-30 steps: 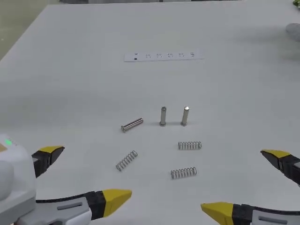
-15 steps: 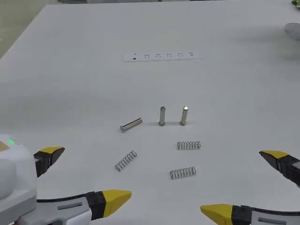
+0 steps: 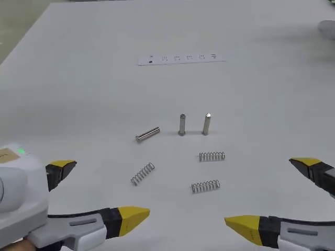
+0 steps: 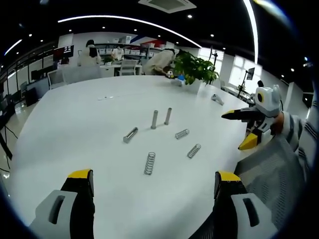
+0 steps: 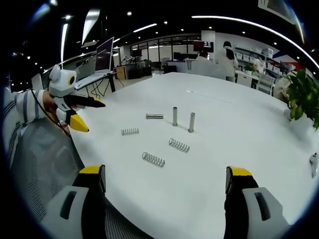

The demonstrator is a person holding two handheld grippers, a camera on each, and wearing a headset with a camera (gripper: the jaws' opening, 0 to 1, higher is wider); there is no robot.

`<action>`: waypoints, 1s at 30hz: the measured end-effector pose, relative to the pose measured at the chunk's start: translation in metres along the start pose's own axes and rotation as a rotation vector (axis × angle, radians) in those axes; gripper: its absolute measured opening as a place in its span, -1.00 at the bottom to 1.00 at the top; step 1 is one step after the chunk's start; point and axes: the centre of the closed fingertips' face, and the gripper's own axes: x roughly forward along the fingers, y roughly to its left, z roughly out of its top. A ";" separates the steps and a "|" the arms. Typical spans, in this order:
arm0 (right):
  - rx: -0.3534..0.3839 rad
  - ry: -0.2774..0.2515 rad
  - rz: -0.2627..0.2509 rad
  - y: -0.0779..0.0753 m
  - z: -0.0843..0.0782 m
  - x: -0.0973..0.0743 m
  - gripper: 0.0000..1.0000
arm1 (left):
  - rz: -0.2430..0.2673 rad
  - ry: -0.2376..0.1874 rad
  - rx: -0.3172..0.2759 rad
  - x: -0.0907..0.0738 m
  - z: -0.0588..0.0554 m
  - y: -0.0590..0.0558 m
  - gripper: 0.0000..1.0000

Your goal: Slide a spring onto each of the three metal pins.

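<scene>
Springs: three small wire coil springs, all on their sides on the white table. These are the near-left spring (image 3: 142, 174), the far-right spring (image 3: 212, 156) and the near-right spring (image 3: 205, 186). They sit well apart from one another, and none is on a pin yet.
Spring handling: I judge them very light and springy, so a hard pinch could make one roll or flick away. I would take one lightly across the coils at mid-length and leave an end free to feed over a pin tip.
Pins: two stand on their heads side by side, the left upright pin (image 3: 182, 125) and the right upright pin (image 3: 207, 124). The lying pin (image 3: 147, 135) is on its side just to their left.
Pin handling: stiff, polished, probably slippery. The standing ones look easy to topple, so I would steady the shank low, near the head. The lying pin needs gripping near its head, with the plain end left clear.
Layout: the springs lie nearer me than the pins.
Holding: every part lies loose, directly on the table top (image 3: 78, 104).
Left gripper (image 3: 97, 193): my jaws are spread wide and carry nothing. It hovers at the near edge, left of the near-left spring.
Right gripper (image 3: 269, 194): jaws likewise wide apart and carrying nothing, right of the near-right spring.
Beyond: a power strip (image 3: 181, 59) lies flat past the pins.
Progress: zero of three, by my reckoning.
</scene>
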 end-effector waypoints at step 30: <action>-0.012 0.014 0.023 0.007 0.002 0.001 0.96 | -0.055 -0.002 0.106 0.023 0.034 0.015 0.96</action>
